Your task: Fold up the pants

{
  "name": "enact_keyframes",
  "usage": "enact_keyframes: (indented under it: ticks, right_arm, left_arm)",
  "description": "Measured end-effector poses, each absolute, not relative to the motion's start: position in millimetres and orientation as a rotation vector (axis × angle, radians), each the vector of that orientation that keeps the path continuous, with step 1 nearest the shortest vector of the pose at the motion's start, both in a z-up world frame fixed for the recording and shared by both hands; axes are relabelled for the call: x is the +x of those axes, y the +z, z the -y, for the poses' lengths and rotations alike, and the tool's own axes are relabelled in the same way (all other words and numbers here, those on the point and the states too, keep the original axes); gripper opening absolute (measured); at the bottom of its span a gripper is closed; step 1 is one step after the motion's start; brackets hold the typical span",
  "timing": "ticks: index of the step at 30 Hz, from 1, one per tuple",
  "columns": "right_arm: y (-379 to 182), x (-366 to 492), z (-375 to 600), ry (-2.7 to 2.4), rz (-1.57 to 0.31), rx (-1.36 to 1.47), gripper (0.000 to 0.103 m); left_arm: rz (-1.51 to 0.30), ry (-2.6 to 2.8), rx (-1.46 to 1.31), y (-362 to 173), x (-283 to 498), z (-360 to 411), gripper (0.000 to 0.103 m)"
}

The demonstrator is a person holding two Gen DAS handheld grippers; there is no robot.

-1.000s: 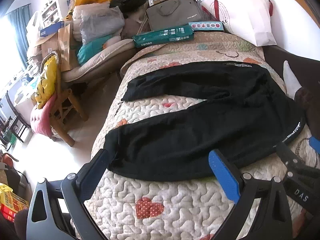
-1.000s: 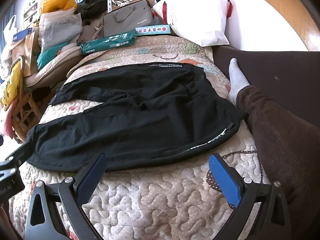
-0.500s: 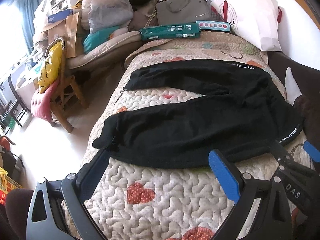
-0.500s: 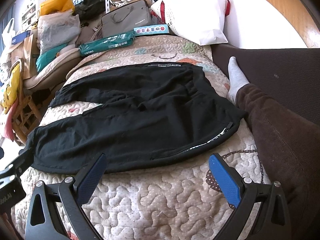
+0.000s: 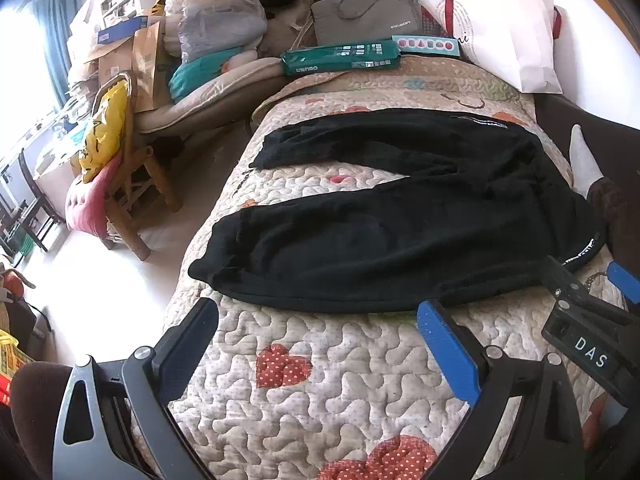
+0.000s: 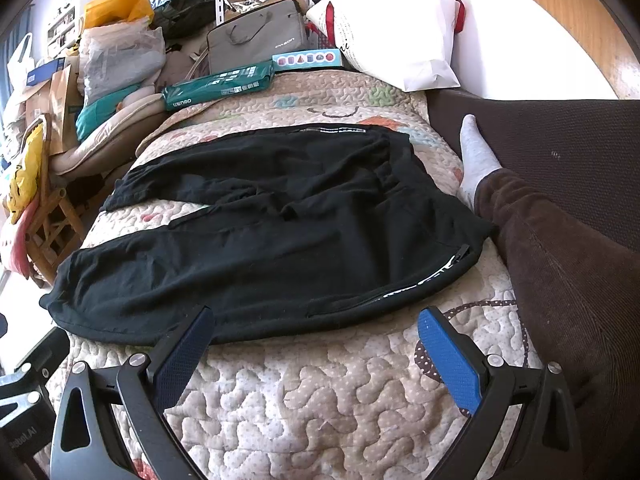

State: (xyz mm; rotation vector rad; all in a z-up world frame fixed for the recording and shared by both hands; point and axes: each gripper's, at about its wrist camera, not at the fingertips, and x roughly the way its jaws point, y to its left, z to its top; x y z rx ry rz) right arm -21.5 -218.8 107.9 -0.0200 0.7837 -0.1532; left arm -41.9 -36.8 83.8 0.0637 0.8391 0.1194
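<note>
The jaws of the left gripper (image 5: 316,354) are spread wide and nothing is held; the right gripper (image 6: 314,354) is likewise wide open and empty. Just beyond both, toward 12 o'clock, the black pants (image 6: 260,236) are laid flat on the quilted bed (image 6: 320,400), waistband at 3 o'clock, legs splayed toward 9. The near cuff seems to overhang the bed's edge. If only one layer is pinched, the fold could be dragged askew.

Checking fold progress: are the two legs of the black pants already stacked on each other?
No: in the right wrist view the black pants lie spread on the quilt, with quilt showing between the legs.
</note>
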Motion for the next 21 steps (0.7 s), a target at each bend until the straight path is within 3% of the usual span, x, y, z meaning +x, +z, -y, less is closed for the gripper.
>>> enact_keyframes:
  ticks: [15, 21]
  right_arm:
    - [104, -21, 217, -0.155, -0.804, -0.053, 0.103]
    - [128, -13, 214, -0.122, -0.77, -0.059, 0.103]
  left_arm:
    - [-0.791, 0.109, -0.023, 91, -21, 16, 0.1]
    - [-0.761, 0.111, -0.006, 102, 1, 4, 0.1]
